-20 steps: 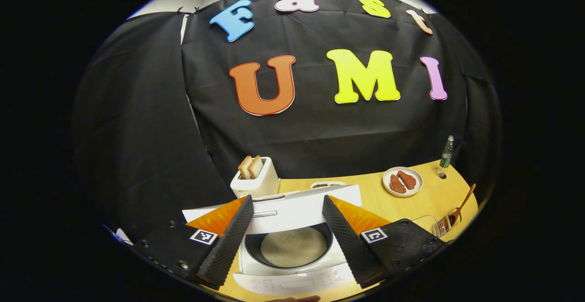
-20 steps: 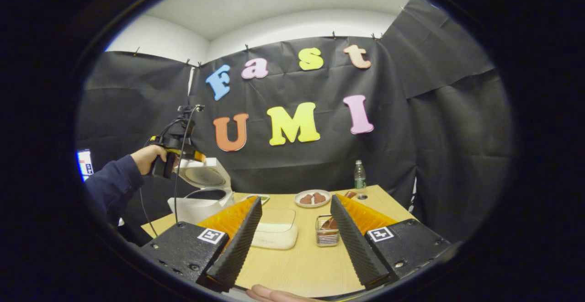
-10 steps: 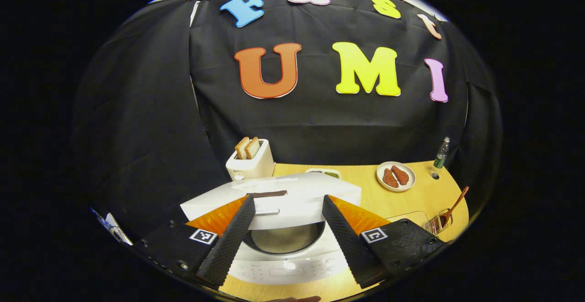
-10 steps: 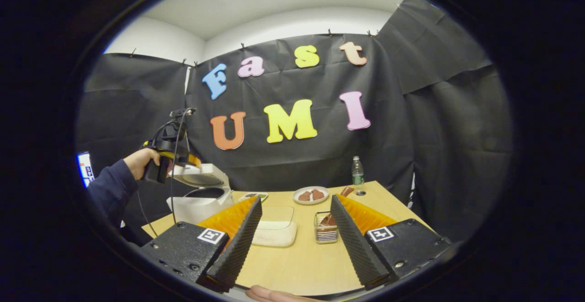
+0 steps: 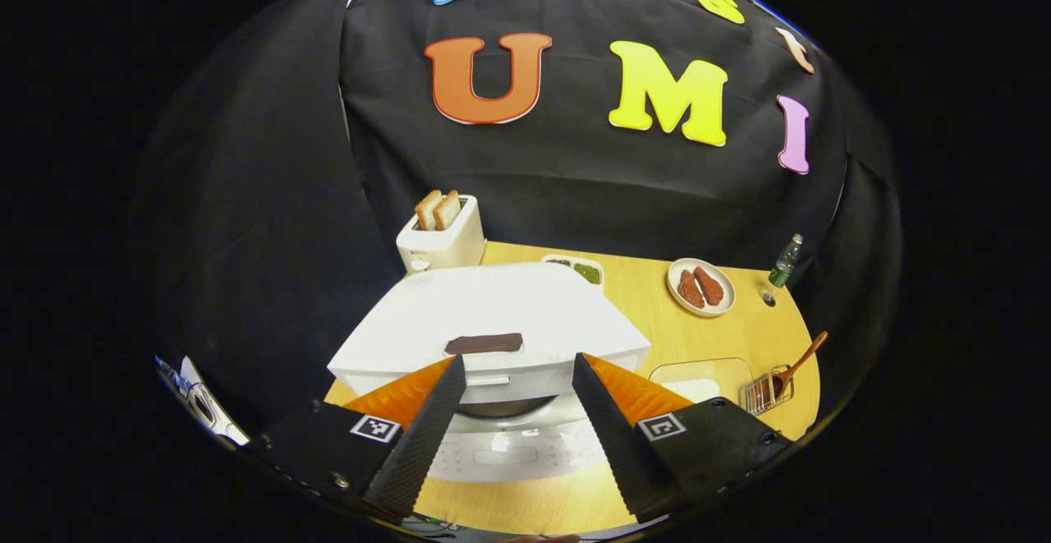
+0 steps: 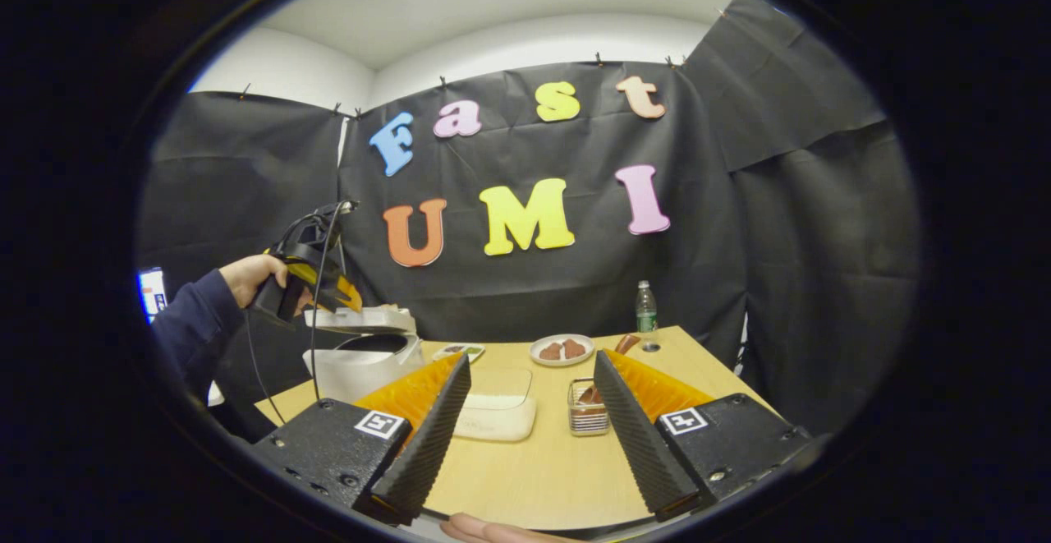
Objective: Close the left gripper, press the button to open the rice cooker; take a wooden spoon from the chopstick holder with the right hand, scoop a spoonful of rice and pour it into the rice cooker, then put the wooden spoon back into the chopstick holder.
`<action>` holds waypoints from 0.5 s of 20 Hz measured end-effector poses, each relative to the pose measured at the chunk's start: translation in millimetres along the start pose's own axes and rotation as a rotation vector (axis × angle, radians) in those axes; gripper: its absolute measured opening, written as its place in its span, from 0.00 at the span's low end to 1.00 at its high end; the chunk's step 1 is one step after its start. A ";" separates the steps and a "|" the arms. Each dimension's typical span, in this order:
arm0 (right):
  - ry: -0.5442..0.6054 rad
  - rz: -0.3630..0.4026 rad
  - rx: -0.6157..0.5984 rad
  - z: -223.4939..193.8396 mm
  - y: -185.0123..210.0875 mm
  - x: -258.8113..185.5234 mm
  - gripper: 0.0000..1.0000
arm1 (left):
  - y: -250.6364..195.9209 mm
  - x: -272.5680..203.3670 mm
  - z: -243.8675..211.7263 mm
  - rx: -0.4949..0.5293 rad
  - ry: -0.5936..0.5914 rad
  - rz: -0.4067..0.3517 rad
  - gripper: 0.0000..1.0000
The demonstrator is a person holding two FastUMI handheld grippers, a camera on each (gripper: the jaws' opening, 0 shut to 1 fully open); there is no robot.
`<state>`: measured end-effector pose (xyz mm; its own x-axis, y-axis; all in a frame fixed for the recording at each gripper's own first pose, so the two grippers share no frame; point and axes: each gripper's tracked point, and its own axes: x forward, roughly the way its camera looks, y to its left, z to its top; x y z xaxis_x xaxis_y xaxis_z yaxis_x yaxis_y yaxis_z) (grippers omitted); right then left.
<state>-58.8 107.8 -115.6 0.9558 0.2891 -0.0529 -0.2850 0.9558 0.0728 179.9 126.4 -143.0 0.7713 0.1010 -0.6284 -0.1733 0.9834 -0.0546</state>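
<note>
The white rice cooker (image 5: 509,448) stands on the wooden table, its lid (image 5: 493,313) tilted low over the pot with a narrow gap left at the front. My left gripper (image 5: 517,361) is open, its fingers at the lid's front edge; whether they touch it I cannot tell. Seen from the right gripper view, that left gripper (image 6: 328,284) hangs above the cooker's lid (image 6: 361,319). The wooden spoon (image 5: 800,358) leans in the wire chopstick holder (image 5: 764,391), beside the clear rice container (image 5: 698,375). My right gripper (image 6: 532,356) is open above the table's near side, facing the holder (image 6: 587,416) and container (image 6: 497,407).
A toaster (image 5: 439,239) with bread stands behind the cooker. A small dish (image 5: 579,268), a plate of meat (image 5: 700,286) and a bottle (image 5: 784,259) sit along the table's far edge. A hand (image 6: 254,272) in a dark sleeve holds the left gripper.
The cooker's lid has swung down from upright to nearly flat, hiding the pot's inside. My left gripper went down with it. The right gripper has barely moved.
</note>
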 end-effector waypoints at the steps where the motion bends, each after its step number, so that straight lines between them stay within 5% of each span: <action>1: 0.001 0.002 0.001 -1.1 -0.6 0.1 0.98 | -2.2 5.6 -19.1 -0.034 0.084 -0.018 0.88; 6: -0.007 -0.007 -0.011 0.0 -7.3 -0.9 0.98 | 16.7 35.9 -50.6 -0.068 0.143 -0.002 0.86; 7: -0.004 -0.011 -0.008 -1.5 -8.7 0.8 0.98 | 15.7 36.8 -53.5 -0.073 0.162 -0.014 0.93; 8: -0.001 -0.009 -0.002 -2.3 -8.4 2.1 0.98 | 15.6 36.4 -54.9 -0.064 0.173 -0.021 0.82; 10: 0.006 -0.004 0.007 -6.0 -5.9 5.8 0.98 | 20.2 33.6 -58.1 -0.046 0.184 -0.025 0.83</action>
<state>-52.0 104.2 -122.3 0.9565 0.2857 -0.0592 -0.2808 0.9565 0.0791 166.7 140.9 -210.2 0.6517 0.0430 -0.7573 -0.1862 0.9769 -0.1048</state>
